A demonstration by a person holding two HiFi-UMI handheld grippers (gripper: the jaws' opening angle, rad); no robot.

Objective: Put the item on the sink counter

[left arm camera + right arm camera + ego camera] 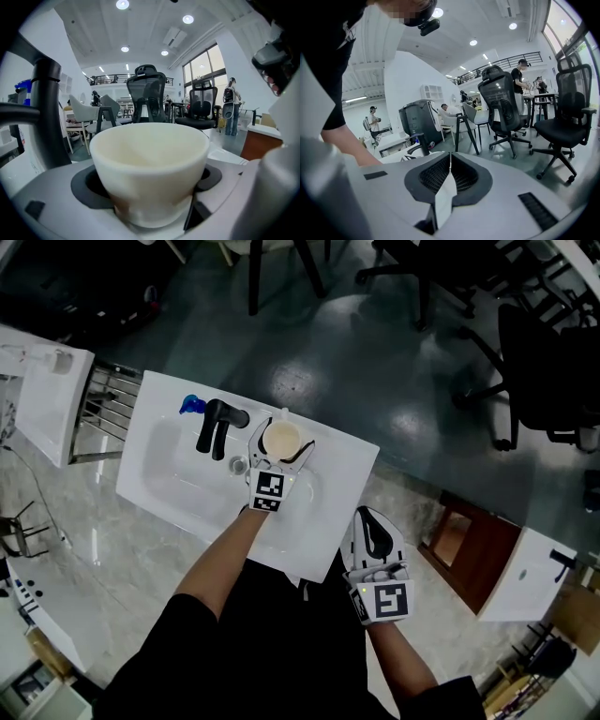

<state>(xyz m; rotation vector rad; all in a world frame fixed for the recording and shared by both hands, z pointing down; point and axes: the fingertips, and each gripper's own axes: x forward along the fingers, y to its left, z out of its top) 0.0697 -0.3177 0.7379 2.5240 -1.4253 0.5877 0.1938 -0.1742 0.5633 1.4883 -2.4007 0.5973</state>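
Leftmost on the white sink (161, 486), a small blue object (192, 406) sits at the back ledge. Just right of it stands the black faucet (217, 425), with its spout reaching over the basin.

Next comes the task's thing, a cream cup (280, 439). The left gripper (279, 448) holds it at the back ledge, just right of the faucet. The left gripper view shows the jaws clamped on the lower wall of the cup, one pad (89, 183) on each side. Whether its base already rests on the ledge cannot be told.

The cup stands upright with its mouth up, so its long axis runs vertical. It looks empty and shows no handle. I judge it to be light and rigid, with a smooth wall that could slip under a loose squeeze. If it is ceramic it could chip on the hard ledge, so it wants setting down gently. The present low hold across the tapered wall seems sound, since it keeps the rim level.

The flat counter strip (353, 461) lies to the right of the cup.

Farthest right, the right gripper (450, 164) hangs well clear of the sink, its jaws pressed together with nothing between them.
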